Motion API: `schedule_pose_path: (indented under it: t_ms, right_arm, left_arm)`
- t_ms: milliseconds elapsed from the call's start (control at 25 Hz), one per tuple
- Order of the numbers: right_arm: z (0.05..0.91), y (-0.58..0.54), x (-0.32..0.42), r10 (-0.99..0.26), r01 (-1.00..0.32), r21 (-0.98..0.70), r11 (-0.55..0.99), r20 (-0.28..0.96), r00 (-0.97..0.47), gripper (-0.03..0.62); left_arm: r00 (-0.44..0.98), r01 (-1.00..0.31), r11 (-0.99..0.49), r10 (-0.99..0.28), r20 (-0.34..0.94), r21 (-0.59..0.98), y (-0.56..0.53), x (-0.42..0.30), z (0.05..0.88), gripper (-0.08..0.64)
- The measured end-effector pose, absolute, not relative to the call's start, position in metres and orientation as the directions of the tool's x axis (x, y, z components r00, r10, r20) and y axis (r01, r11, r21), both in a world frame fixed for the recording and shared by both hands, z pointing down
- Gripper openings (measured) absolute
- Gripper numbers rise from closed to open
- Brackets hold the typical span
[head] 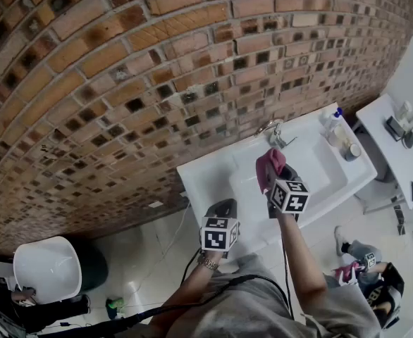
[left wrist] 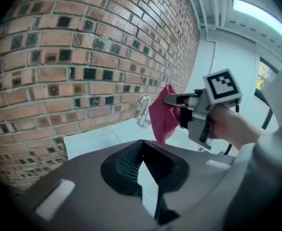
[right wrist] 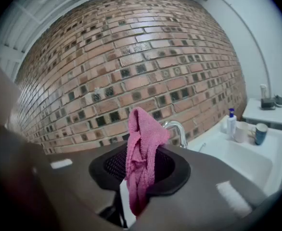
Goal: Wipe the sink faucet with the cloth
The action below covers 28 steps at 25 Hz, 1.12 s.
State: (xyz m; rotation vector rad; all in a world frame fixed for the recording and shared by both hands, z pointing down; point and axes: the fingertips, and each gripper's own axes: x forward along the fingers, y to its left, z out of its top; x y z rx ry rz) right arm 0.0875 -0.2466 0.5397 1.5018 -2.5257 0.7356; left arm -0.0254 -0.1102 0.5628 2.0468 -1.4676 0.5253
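A chrome faucet point(head: 272, 131) rises at the back of the white sink point(head: 333, 189), against the brick wall. My right gripper point(head: 269, 169) is shut on a pink cloth point(head: 269, 166), held over the basin just in front of the faucet. In the right gripper view the cloth point(right wrist: 140, 158) stands bunched between the jaws, with the faucet point(right wrist: 175, 130) close behind it. My left gripper point(head: 222, 211) hangs at the sink's near left edge, shut and holding nothing. From the left gripper view the cloth point(left wrist: 163, 117) and faucet point(left wrist: 143, 109) show ahead.
A soap bottle point(head: 335, 118) and cups point(head: 347, 146) stand at the sink's right end. A white shelf point(head: 390, 153) with small items is further right. A white bin point(head: 48, 267) stands on the floor at left. The brick wall point(head: 157, 69) backs the sink.
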Motion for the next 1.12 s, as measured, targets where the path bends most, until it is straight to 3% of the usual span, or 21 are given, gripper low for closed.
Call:
schedule_pose_path:
  t_ms: [120,240,360,480,640,840,1000,1120]
  right_arm:
    - [0.537,-0.317,0.075,-0.802,-0.863,-0.163,0.478,0.32,-0.504,0.084]
    - [0.542,-0.364,0.044,-0.805,-0.805,0.171,0.568,0.321,-0.5,0.084]
    - [0.566,-0.394,0.024,-0.823,-0.597,0.566,0.568,0.378,-0.424,0.083]
    - [0.581,-0.412,0.033,-0.851,-0.42,0.752,0.508,0.363,-0.38,0.08]
    - [0.564,-0.419,0.046,-0.867,-0.465,0.752,0.468,0.29,-0.404,0.084]
    - [0.547,-0.453,0.102,-0.94,-0.667,0.664,0.339,0.202,-0.276,0.078]
    - [0.56,-0.472,0.145,-0.968,-0.814,0.531,0.236,0.198,-0.152,0.065]
    - [0.589,-0.484,0.176,-0.964,-0.893,0.421,0.158,0.263,-0.046,0.057]
  left_arm:
    - [0.289,-0.957,-0.221,-0.722,0.629,0.186,-0.131,-0.031,0.566,0.017]
    - [0.273,-0.962,-0.201,-0.706,0.653,0.186,-0.151,-0.032,0.575,0.017]
    - [0.288,-0.957,-0.222,-0.711,0.642,0.184,-0.174,-0.026,0.569,0.017]
    - [0.31,-0.951,-0.25,-0.724,0.616,0.184,-0.189,-0.018,0.559,0.017]
    - [0.312,-0.949,-0.261,-0.722,0.617,0.175,-0.209,-0.023,0.557,0.017]
    - [0.32,-0.947,-0.265,-0.72,0.616,0.181,-0.226,-0.025,0.556,0.017]
    - [0.325,-0.945,-0.259,-0.696,0.64,0.199,-0.226,-0.024,0.569,0.018]
    - [0.34,-0.94,-0.275,-0.688,0.641,0.203,-0.227,-0.019,0.573,0.018]
